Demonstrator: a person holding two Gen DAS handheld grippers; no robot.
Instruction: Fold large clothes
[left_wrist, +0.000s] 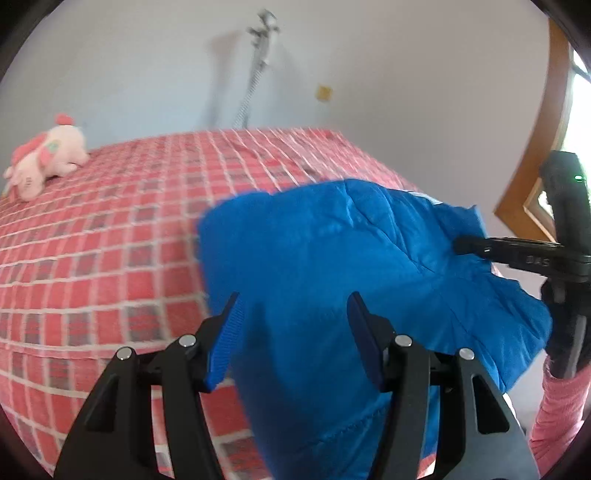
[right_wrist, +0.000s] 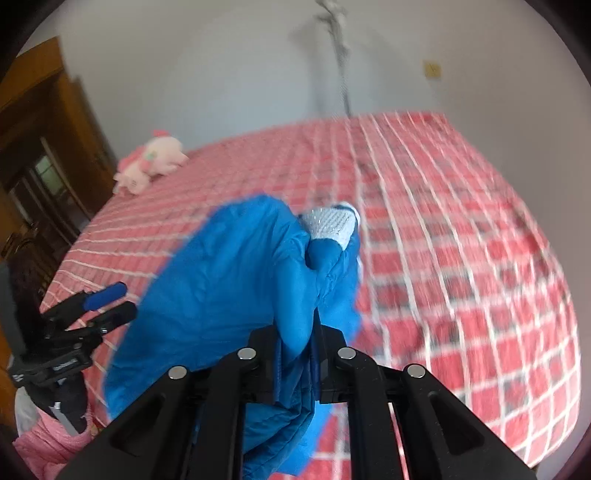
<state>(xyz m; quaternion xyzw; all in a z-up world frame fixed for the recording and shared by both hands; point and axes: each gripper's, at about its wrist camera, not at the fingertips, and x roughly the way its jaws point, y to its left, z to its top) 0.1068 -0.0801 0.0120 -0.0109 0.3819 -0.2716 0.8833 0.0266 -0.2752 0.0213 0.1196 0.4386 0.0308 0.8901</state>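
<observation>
We see a bed (left_wrist: 110, 240) covered in a red-and-white checked spread, with a pink-and-white plush toy (left_wrist: 44, 158) lying at its far corner near the wall, and a bunched blue garment (left_wrist: 314, 277) over the near edge, well apart from that toy.

A bedroom in someone's home. A wide bed (left_wrist: 110, 240) fills the room, spread with a red and pink checked cover, and a pink and white plush toy (left_wrist: 46, 157) lies near its far corner. Plain pale walls stand behind it, a wooden door frame (right_wrist: 40, 122) on one side and a small yellowish wall plate (right_wrist: 432, 69) higher up.
</observation>
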